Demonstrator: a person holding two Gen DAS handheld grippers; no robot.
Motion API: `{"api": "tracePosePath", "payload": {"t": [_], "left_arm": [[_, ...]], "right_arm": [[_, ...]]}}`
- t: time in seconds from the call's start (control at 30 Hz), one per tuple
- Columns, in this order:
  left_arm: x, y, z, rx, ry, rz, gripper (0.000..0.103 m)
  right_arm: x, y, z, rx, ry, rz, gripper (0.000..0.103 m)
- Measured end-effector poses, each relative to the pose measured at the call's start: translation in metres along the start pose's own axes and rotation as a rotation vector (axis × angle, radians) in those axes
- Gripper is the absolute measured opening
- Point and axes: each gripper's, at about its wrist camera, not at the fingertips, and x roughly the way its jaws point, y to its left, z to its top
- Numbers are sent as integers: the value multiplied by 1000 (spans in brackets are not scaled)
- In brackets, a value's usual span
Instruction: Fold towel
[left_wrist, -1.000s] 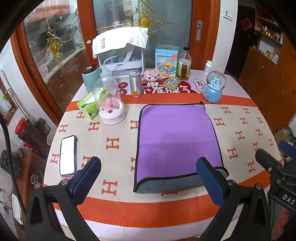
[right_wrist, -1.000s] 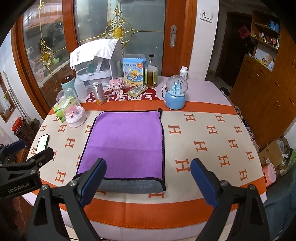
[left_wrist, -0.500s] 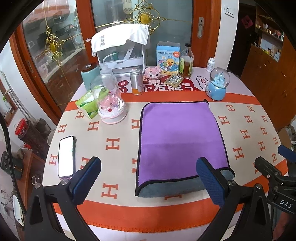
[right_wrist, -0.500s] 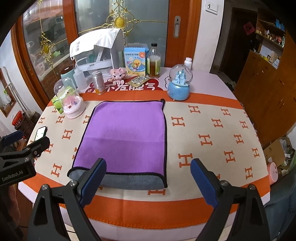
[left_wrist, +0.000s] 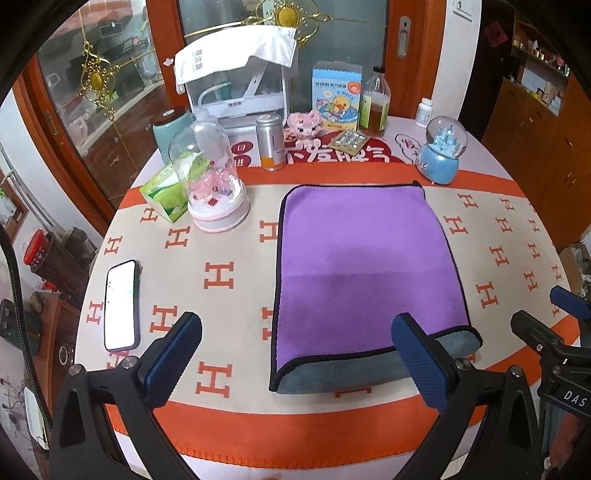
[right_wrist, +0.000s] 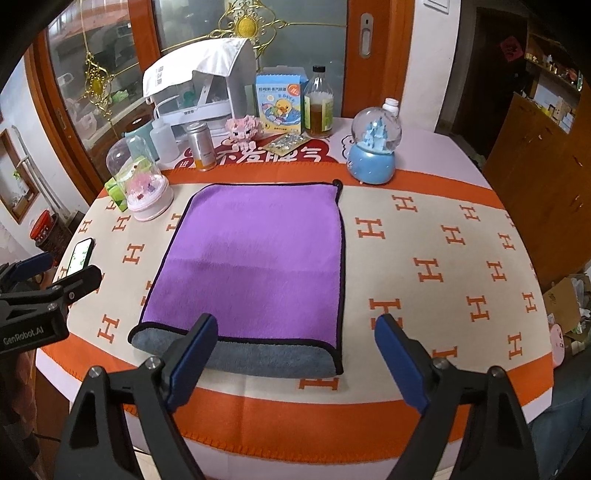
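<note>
We hold both tools, left tool (left_wrist: 295, 354) and right tool (right_wrist: 295, 354), spread above a soft, limp purple towel (right_wrist: 251, 258) lying mid-surface; we would pinch its near corners.

A round table under a cream cloth with orange H marks (left_wrist: 221, 275) carries a black-edged smartphone (left_wrist: 121, 305) lying flat near its left edge. Along the far side stand a glass-domed pink ornament (left_wrist: 214, 184), a silver-and-orange can (left_wrist: 270, 142), a blue duck-printed box (left_wrist: 336, 96) and a blue snow globe (left_wrist: 441, 149).
</note>
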Motion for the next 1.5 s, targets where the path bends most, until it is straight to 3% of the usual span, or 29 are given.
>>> {"api": "tracePosePath", "payload": {"t": [0.77, 1.1, 1.5], "left_arm": [[71, 15, -8, 36, 98, -10, 102], [103, 26, -19, 59, 166, -67, 102], [131, 31, -30, 161, 244, -183, 98]], "right_arm": [[69, -20, -13, -39, 102, 78, 80], [96, -23, -21, -108, 147, 93, 75], [120, -27, -29, -135, 220, 190, 63]]}}
